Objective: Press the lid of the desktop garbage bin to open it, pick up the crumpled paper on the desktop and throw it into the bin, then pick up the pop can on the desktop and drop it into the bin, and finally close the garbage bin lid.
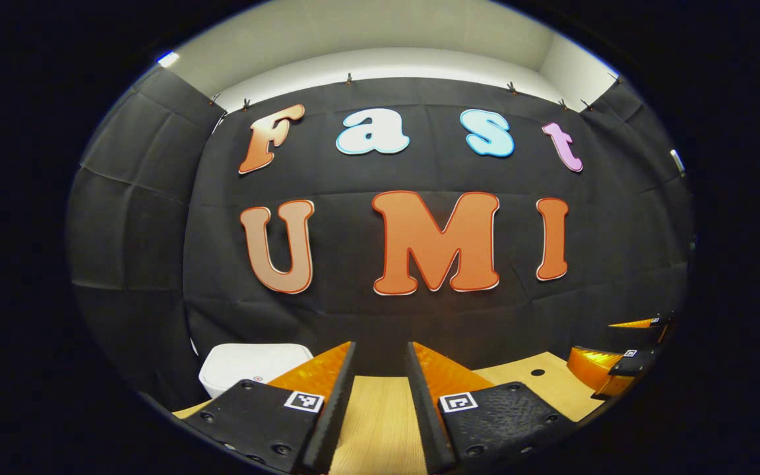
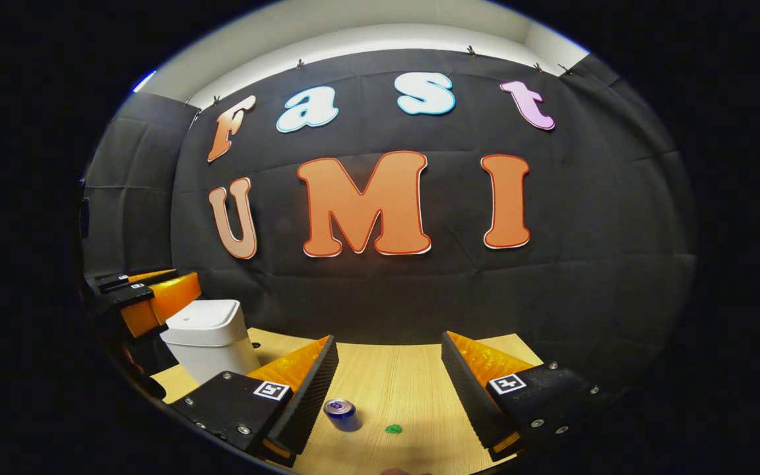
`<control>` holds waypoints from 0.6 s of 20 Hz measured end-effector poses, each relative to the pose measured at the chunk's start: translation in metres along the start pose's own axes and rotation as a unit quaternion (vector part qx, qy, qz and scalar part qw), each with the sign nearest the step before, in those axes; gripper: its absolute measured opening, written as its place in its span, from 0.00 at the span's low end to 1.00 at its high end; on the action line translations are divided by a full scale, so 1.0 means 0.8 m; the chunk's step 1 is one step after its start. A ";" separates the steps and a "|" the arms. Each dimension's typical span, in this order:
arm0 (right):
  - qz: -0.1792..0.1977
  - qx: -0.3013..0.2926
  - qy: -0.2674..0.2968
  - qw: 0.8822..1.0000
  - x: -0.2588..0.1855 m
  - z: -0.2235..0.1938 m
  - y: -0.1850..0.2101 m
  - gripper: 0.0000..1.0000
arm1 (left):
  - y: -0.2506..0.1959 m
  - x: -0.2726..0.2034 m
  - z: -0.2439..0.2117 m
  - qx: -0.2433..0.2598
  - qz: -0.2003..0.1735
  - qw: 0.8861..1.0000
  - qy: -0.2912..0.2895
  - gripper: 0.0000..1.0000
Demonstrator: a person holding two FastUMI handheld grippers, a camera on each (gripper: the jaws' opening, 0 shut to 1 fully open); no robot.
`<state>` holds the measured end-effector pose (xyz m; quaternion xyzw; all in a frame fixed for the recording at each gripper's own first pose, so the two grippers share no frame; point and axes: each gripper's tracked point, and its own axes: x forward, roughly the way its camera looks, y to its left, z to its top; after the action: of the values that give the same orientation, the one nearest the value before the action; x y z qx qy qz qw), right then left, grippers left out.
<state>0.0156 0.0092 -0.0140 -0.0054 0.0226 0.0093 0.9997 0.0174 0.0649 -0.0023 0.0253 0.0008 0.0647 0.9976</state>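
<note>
recording booth setup, not a real home, black cloth wall clipped up all round, plain wooden desktop, white ceiling above

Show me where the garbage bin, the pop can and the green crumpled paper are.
garbage bin (image 2: 212,343): right gripper view, front wall below the closed lid.
pop can (image 2: 342,415): right gripper view, its side.
crumpled paper (image 2: 393,429): right gripper view, its middle.

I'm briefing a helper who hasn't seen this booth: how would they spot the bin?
Start at the wooden table in front of the black cloth wall. At its left end, next to the left gripper, stands the bin. It is the only white, boxy thing there, lid down, far bigger than the can lying on the tabletop.
</note>
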 end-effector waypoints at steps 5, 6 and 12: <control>0.009 -0.001 0.005 1.000 0.006 -0.005 0.011 0.94 | 0.075 0.012 0.005 0.005 0.063 0.998 -0.001 0.14; 0.011 0.000 0.006 1.000 0.007 -0.005 0.012 0.94 | 0.095 0.017 0.004 0.006 0.081 0.997 0.000 0.10; 0.022 0.000 0.017 1.000 0.014 -0.015 0.026 0.94 | 0.187 0.052 -0.043 -0.005 0.127 0.991 0.034 0.00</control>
<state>0.0259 0.0297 -0.0264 -0.0055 0.0393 0.0314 0.9987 0.0390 0.2203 -0.0286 0.0177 0.0310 0.1918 0.9808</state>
